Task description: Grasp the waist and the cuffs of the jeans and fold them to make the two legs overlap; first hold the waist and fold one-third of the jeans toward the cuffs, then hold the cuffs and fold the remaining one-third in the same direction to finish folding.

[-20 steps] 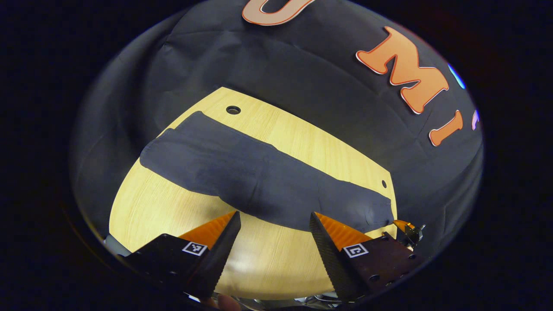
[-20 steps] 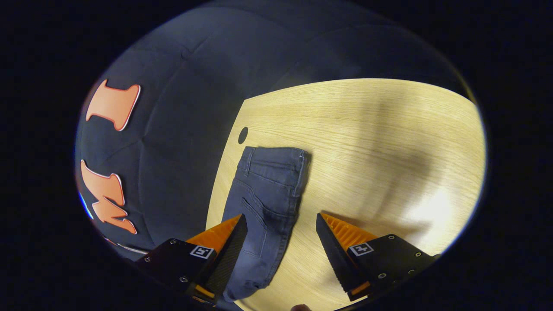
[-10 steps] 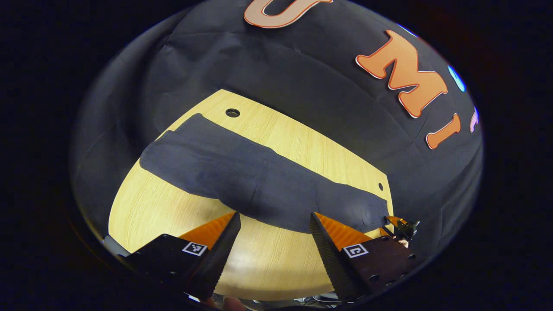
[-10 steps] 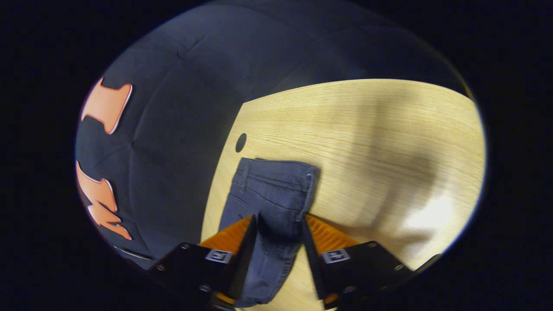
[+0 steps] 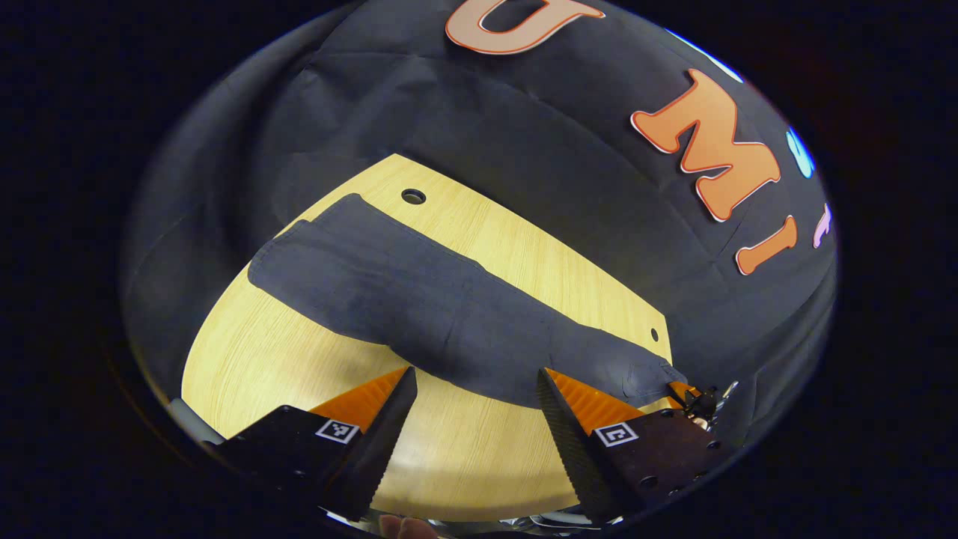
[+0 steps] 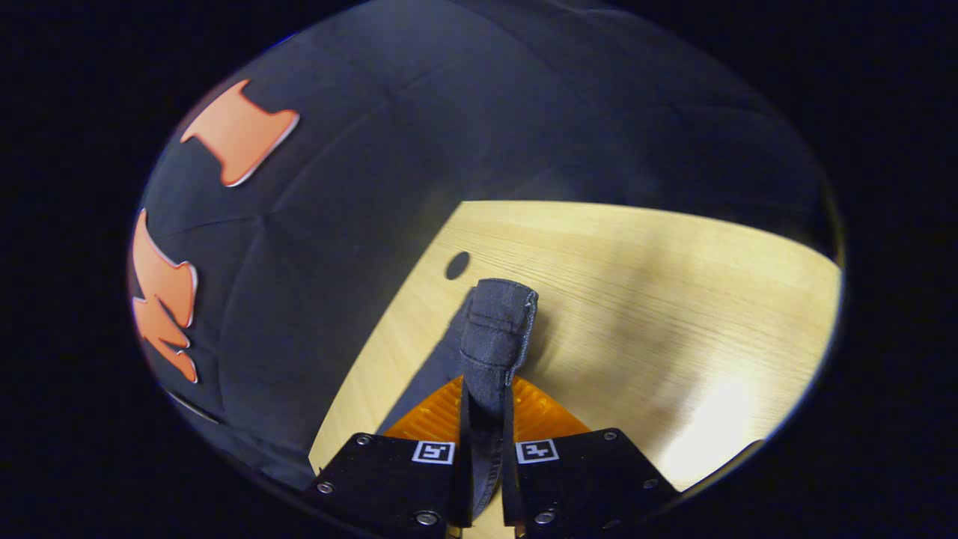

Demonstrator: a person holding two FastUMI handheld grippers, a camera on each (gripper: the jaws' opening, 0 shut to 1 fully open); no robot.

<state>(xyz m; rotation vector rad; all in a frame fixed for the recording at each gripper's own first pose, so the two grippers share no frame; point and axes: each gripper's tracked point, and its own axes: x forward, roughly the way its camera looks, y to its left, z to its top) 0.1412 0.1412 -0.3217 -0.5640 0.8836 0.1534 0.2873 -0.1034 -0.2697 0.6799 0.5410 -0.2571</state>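
Observation:
Dark blue jeans (image 5: 441, 314) lie stretched across the light wooden table (image 5: 284, 359), legs one over the other, cuffs at the far left and waist at the right. My left gripper (image 5: 475, 385) hangs open above the near edge of the cloth, around its middle, with nothing between its fingers. In the right gripper view the waist (image 6: 495, 329) is bunched and lifted a little off the table, and my right gripper (image 6: 485, 397) is shut on it. The right gripper (image 5: 696, 400) also shows small at the waist end in the left gripper view.
The table has a round hole near each far corner (image 5: 412, 197) (image 6: 456, 265). The black cloth wall (image 5: 524, 142) hangs close behind the table's far edge. Bare wood (image 6: 673, 299) lies to the right of the waist.
My right gripper closed from open onto the jeans' waist, which has bunched up and risen. The left gripper stayed open and barely shifted.

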